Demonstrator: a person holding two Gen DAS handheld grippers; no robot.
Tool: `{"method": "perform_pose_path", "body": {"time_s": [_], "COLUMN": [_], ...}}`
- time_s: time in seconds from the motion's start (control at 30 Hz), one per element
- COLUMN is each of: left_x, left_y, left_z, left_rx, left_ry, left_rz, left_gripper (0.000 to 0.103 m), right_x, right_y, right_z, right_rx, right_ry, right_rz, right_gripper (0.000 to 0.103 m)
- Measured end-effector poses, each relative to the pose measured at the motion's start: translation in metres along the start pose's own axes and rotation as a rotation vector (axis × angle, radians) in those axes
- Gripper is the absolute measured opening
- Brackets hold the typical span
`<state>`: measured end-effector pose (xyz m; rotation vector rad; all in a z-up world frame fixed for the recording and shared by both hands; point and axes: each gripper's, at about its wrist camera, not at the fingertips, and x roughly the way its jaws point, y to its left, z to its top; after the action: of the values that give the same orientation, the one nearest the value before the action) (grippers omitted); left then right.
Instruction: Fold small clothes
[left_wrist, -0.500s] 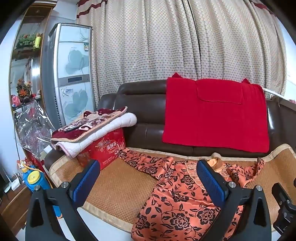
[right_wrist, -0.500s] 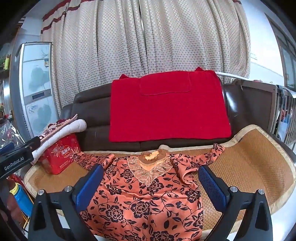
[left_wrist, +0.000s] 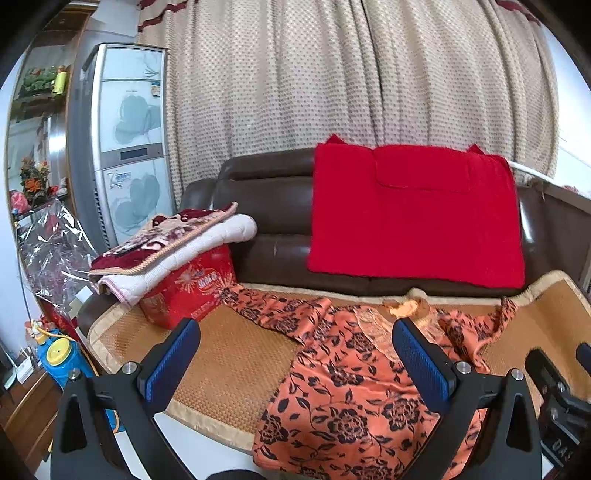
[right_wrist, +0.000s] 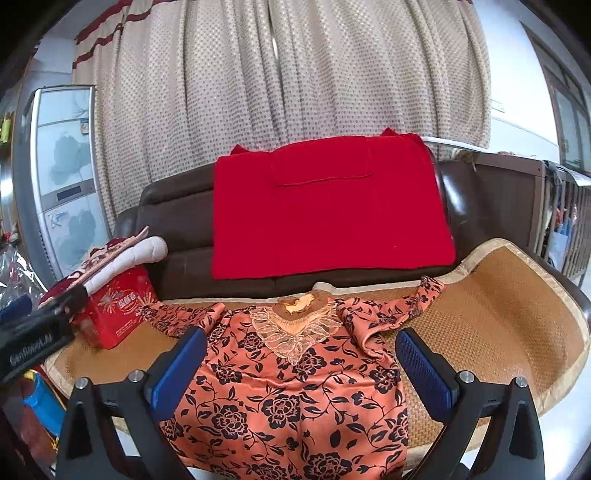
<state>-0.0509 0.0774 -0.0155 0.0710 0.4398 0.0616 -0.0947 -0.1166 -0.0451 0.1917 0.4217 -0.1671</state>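
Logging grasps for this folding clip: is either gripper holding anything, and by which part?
Nothing is held. Left gripper and right gripper are open above the floral top.

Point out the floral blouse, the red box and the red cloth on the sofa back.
floral blouse (right_wrist: 295, 398), right wrist view, on the chest panel below the lace collar.
red box (left_wrist: 192, 291), left wrist view, on its printed front.
red cloth (right_wrist: 332, 221), right wrist view, on its middle.
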Motion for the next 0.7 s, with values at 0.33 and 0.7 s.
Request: {"method": "perform_pose_path", "body": {"time_s": [0.33,0.7], "left_x": [0.006,0.019], "left_y": [-0.021,-0.021], "left_z": [-0.027,-0.023], "left_rx": [0.066,0.064], "left_ry": [0.074,0.084], "left_rz": [-0.051,-0.042], "left_gripper": [0.103,0.103], "right_x": [0.001,0.016], "right_y": [-0.011,-0.013], "right_z": [-0.012,-0.014], "right_rx": [-0.003,0.027], "right_ry": [0.020,0.052], "right_rz": [-0.048,-0.029], "right_gripper": [0.103,0.103]}}
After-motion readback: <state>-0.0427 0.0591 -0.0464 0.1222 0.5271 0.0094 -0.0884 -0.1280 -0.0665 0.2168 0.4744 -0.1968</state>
